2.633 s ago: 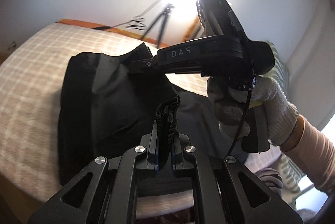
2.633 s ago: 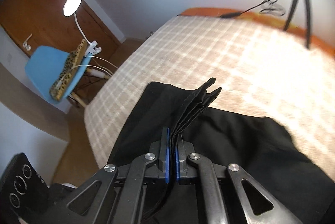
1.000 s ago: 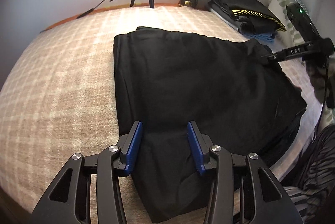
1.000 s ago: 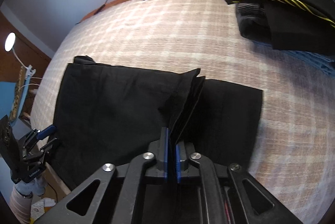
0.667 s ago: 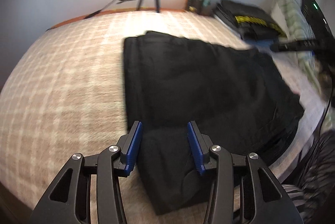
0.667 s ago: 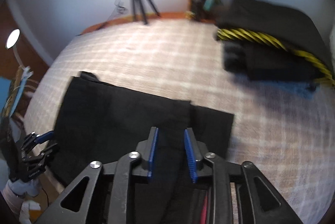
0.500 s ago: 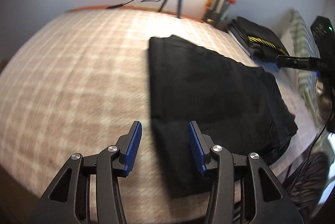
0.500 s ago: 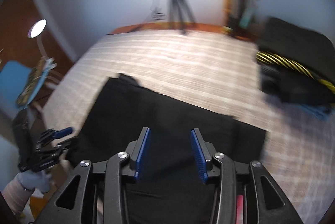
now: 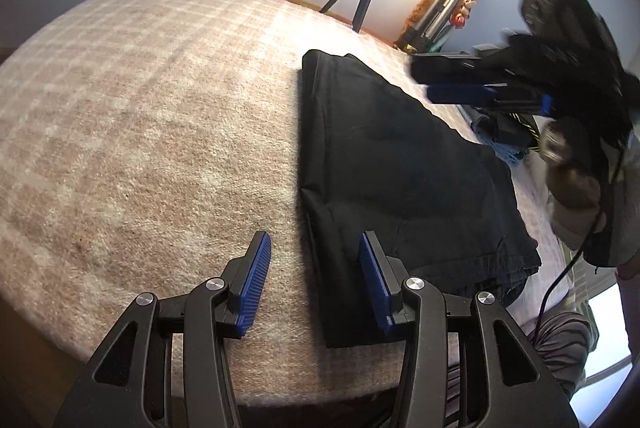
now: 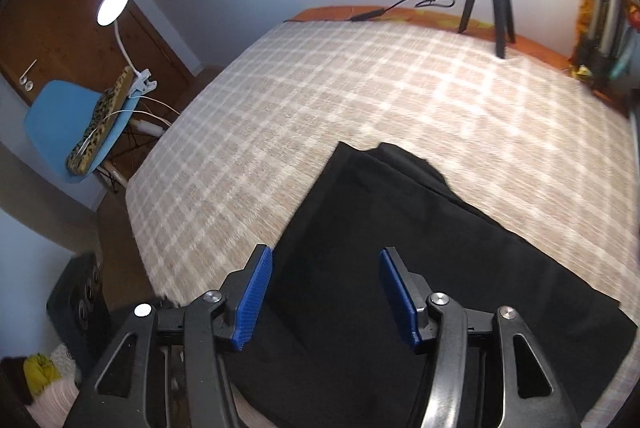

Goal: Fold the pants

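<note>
The black pants (image 9: 400, 164) lie folded flat on the beige checked bed (image 9: 140, 116). My left gripper (image 9: 316, 280) is open and empty, just above the near left corner of the fold, near the bed's front edge. My right gripper (image 10: 326, 294) is open and empty above the pants (image 10: 400, 268). It also shows in the left wrist view (image 9: 480, 84) at the right, held by a gloved hand above the far side of the pants.
A tripod (image 9: 360, 0) with a bright light stands beyond the bed's far edge. A stack of dark clothes (image 9: 508, 132) lies at the right behind the right gripper. A blue chair (image 10: 76, 116) with a clip lamp (image 10: 114, 2) stands left of the bed.
Both grippers let go of the pants and opened. The pants now lie flat. Both grippers have swung to the left, the right one pulled back over the fold.
</note>
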{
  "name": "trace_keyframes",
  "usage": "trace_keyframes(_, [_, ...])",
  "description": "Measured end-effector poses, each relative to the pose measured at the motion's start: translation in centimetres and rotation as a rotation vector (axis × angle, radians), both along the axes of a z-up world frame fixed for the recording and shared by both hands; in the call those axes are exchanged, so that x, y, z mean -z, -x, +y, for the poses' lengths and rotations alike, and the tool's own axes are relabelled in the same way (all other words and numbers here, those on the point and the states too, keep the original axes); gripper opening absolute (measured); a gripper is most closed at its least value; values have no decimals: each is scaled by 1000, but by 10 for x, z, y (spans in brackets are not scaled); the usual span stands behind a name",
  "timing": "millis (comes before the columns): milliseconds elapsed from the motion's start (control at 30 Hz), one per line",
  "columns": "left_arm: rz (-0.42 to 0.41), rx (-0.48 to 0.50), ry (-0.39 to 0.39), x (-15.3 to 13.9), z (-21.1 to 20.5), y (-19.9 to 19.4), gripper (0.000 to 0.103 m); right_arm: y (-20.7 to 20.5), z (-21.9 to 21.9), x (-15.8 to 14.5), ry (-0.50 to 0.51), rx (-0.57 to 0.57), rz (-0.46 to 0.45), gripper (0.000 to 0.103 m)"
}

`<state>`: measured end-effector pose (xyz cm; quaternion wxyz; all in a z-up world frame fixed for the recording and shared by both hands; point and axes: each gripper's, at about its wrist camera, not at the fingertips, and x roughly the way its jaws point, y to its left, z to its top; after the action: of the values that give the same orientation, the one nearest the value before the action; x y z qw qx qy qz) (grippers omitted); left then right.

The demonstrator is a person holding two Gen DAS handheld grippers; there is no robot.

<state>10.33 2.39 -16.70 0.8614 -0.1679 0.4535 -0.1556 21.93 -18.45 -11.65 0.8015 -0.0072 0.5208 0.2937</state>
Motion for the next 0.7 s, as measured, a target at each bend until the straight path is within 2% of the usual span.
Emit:
trace_keyframes(133, [-3, -4, 34, 3, 1, 2, 42, -17, 21, 10, 14, 23, 57, 58])
trace_keyframes(300, [-14, -13, 71, 5, 4, 6, 41, -29, 46, 20, 89, 35, 88, 58])
trace_keyframes(467, [-3, -1, 130, 8, 6, 9, 29, -37, 70, 31, 189, 41, 113, 58])
trace_keyframes(500, [-3, 9, 137, 9, 5, 9, 23, -38, 74, 34, 210, 41, 114, 58])
trace_keyframes(700, [-10, 11, 198, 9, 7, 17, 22, -46, 93, 49, 309, 53, 141, 59])
